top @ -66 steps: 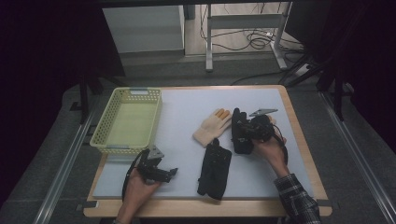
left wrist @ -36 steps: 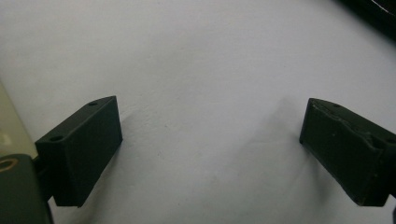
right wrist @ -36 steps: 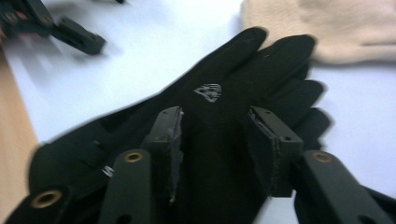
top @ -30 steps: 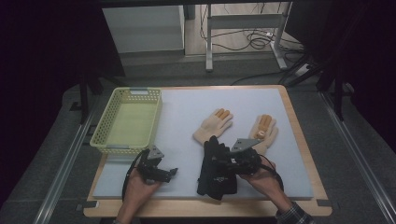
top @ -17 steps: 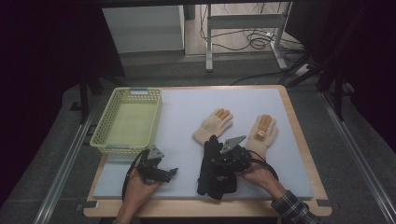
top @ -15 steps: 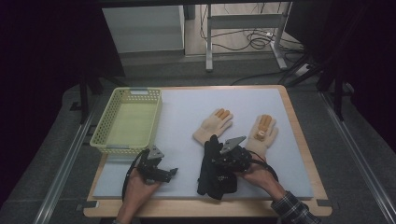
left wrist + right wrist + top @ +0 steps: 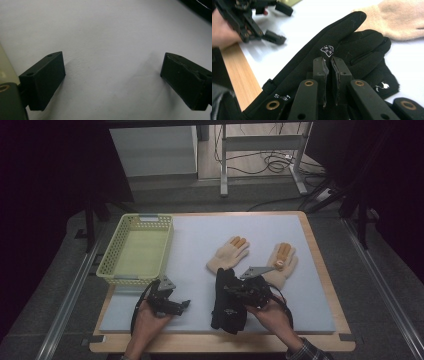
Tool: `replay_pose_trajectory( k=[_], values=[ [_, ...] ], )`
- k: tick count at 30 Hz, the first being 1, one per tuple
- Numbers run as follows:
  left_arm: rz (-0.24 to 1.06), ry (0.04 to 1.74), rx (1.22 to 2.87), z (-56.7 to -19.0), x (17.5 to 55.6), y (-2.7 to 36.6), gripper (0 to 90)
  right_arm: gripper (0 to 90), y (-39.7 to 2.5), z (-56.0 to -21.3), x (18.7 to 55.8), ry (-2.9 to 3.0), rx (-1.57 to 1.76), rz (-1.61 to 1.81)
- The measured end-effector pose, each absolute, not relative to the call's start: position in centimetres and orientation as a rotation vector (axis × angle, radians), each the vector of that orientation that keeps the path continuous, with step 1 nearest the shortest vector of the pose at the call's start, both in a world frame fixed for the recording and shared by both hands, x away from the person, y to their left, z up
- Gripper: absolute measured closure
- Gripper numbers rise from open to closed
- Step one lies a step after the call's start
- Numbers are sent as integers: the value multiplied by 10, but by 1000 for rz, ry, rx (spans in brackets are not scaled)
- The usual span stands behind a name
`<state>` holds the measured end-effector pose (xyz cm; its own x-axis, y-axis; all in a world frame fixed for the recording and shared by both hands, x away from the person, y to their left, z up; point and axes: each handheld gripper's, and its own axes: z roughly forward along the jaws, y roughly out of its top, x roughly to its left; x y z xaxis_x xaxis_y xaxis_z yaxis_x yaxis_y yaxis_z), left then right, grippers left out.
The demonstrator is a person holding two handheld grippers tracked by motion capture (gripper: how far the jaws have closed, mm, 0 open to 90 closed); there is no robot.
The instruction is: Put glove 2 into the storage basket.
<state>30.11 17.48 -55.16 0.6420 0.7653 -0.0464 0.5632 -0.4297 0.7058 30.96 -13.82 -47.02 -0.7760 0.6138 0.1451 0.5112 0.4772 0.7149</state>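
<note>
On black glove (image 7: 332,45), right gripper (image 7: 329,75) closed.

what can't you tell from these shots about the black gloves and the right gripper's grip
- Right gripper, right gripper view: jaws nearly closed over the black gloves; whether fabric is pinched is hidden behind the jaws.
- High view: the gloves form one dark mass, too small to separate.
- Glove cuffs: cut off by the right gripper view's bottom edge.

Hidden and cut-off parts

The right gripper (image 7: 235,290) covers part of the black gloves (image 7: 226,312); whether fabric sits between its nearly closed jaws cannot be told. The tan glove (image 7: 402,18) runs off the right gripper view's edge.
</note>
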Motion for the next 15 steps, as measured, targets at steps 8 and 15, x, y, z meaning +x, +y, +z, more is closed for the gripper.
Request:
replay_pose_trajectory(
  k=[8, 15],
  values=[
    [367, 1027, 2158, -551, 301, 175, 60, 571, -134, -497, 313, 2526, 1010, 1131],
    [367, 1029, 2154, -552, 301, 175, 60, 623, -151, -481, 333, 2432, 1008, 1130]
  ],
)
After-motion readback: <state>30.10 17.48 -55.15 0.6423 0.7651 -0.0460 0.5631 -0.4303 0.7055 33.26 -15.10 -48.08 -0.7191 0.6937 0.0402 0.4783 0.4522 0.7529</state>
